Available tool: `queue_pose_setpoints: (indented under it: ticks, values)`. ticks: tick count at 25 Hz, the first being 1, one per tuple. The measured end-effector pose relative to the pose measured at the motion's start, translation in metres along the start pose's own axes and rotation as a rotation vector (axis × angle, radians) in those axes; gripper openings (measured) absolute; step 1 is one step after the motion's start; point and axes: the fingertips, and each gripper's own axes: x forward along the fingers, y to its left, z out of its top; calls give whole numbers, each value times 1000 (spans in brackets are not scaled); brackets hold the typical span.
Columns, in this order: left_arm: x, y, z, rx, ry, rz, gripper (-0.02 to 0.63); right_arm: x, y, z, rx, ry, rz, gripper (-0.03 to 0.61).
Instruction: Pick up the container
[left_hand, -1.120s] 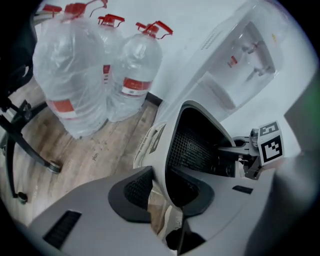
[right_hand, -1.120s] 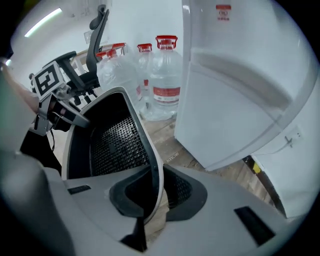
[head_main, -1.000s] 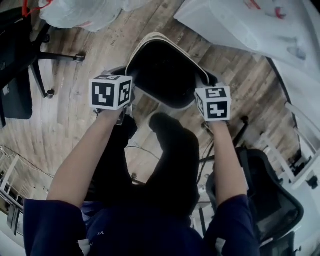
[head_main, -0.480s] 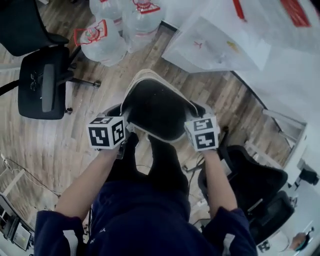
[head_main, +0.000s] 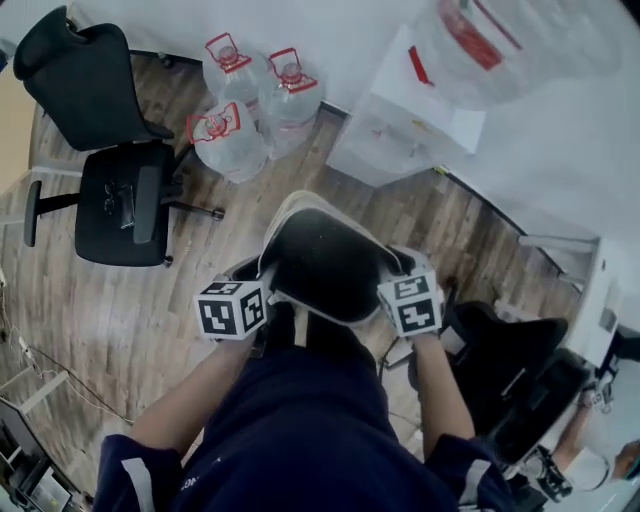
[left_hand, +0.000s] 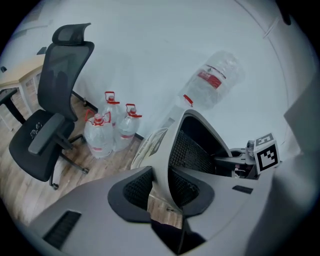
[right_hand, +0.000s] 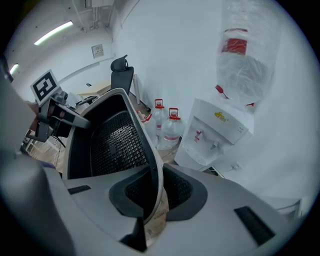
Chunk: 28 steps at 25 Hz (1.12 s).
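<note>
Container of pale grey plastic with black mesh inside (head_main: 320, 262) hangs over the wooden floor (head_main: 110, 300); fingers (left_hand: 127, 192) of my left gripper (left_hand: 161, 187) pinch one rim, my right gripper (right_hand: 152, 197) pinches the opposite rim.

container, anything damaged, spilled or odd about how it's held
Nothing stands out. The container is held up off the floor, the left gripper and the right gripper each clamped on an opposite side wall. No damage or spill shows.

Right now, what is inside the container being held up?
Only the container's black mesh lining shows, with nothing visible in it. The right gripper's fingers cover its lower part, so the bottom is unseen.
</note>
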Motion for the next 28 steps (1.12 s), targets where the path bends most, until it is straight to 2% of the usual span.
queue_pose_setpoints:
  ticks: [12, 19, 28]
  values:
    - [-52, -23, 8, 69, -61, -82, 124, -59, 23, -5, 88, -87, -77, 55]
    - [-64, -26, 15, 107, -83, -101, 124, -65, 26, -8, 111, -120, -109, 55]
    - [-62, -20, 17, 104, -82, -101, 124, -63, 28, -2, 109, -120, -115, 55]
